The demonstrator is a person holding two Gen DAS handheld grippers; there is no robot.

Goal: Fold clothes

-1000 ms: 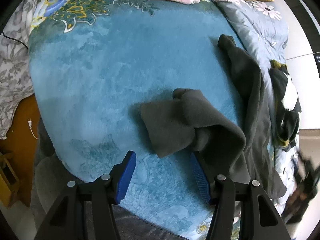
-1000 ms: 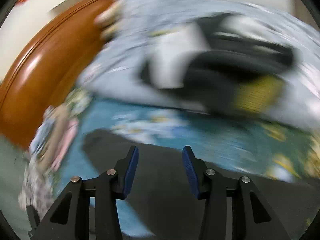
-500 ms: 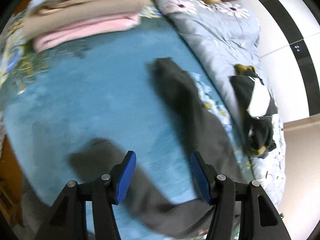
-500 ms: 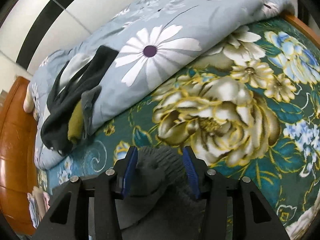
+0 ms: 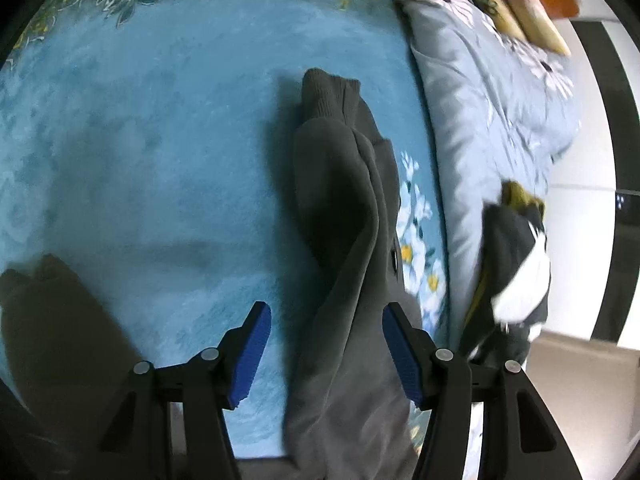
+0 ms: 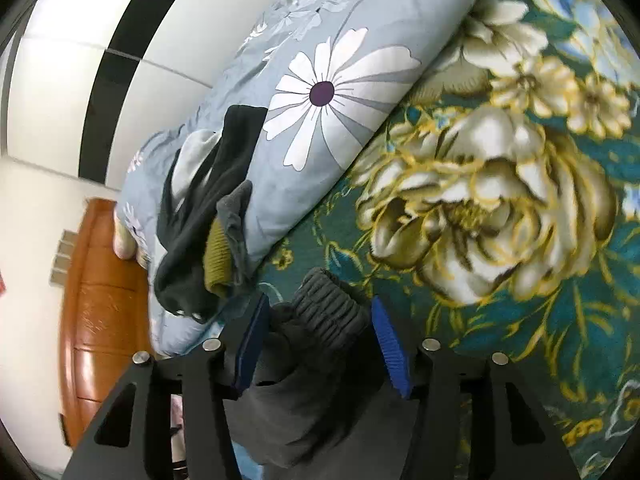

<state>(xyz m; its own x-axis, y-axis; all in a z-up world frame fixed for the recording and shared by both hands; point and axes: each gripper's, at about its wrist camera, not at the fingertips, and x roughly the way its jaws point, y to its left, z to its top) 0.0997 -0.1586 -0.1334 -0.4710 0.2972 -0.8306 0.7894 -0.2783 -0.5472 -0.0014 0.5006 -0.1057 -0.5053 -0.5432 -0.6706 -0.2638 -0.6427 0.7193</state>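
The left tool tilts down over the bed, open astride a grey garment without gripping. The right tool, also angled down, has just been opening, its pads clear of the ribbed cuff between them.

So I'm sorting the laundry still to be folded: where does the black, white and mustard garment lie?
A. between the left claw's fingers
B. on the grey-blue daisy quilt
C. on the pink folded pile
B: the black, white and mustard garment lies on the daisy quilt.

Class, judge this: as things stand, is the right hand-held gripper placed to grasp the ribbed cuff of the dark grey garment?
Probably yes: the ribbed cuff lies between the open right hand-held gripper, whose jaws have just been opening; nothing blocks it.
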